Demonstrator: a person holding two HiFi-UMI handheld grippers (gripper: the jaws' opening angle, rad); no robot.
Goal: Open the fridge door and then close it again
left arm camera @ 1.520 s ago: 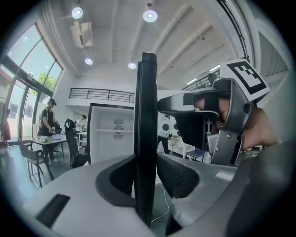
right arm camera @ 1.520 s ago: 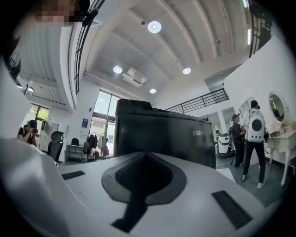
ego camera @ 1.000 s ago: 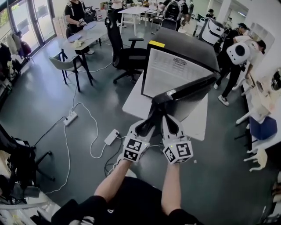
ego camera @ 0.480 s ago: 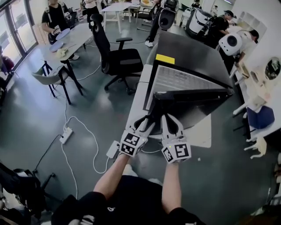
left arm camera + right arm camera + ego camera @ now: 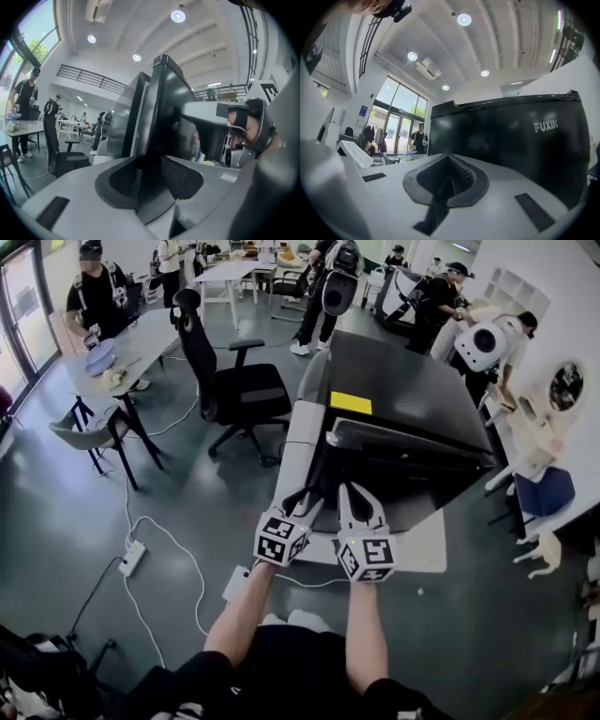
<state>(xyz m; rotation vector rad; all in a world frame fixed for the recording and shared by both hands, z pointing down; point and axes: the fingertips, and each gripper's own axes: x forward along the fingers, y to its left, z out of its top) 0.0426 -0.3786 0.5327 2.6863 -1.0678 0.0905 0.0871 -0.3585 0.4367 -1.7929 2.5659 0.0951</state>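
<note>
A black fridge (image 5: 403, 395) stands on a white table (image 5: 292, 446). Its door (image 5: 412, 460) is swung almost fully against the body. My left gripper (image 5: 307, 501) reaches to the door's free edge. In the left gripper view that edge (image 5: 161, 117) stands between the jaws of the left gripper (image 5: 150, 173) and fills the gap; the jaws have widened a little within the last second. My right gripper (image 5: 354, 493) is shut with nothing in it, just in front of the door's face. The right gripper (image 5: 447, 180) looks at the black door front (image 5: 511, 140) with white lettering.
A yellow sticker (image 5: 350, 402) lies on the fridge top. A black office chair (image 5: 234, 390) stands left of the table. A power strip (image 5: 131, 559) and cables lie on the floor. Several people and white robots (image 5: 483, 343) are at the back right.
The fridge door has swung from wide open to nearly shut. Both grippers have moved forward with it, toward the fridge.
</note>
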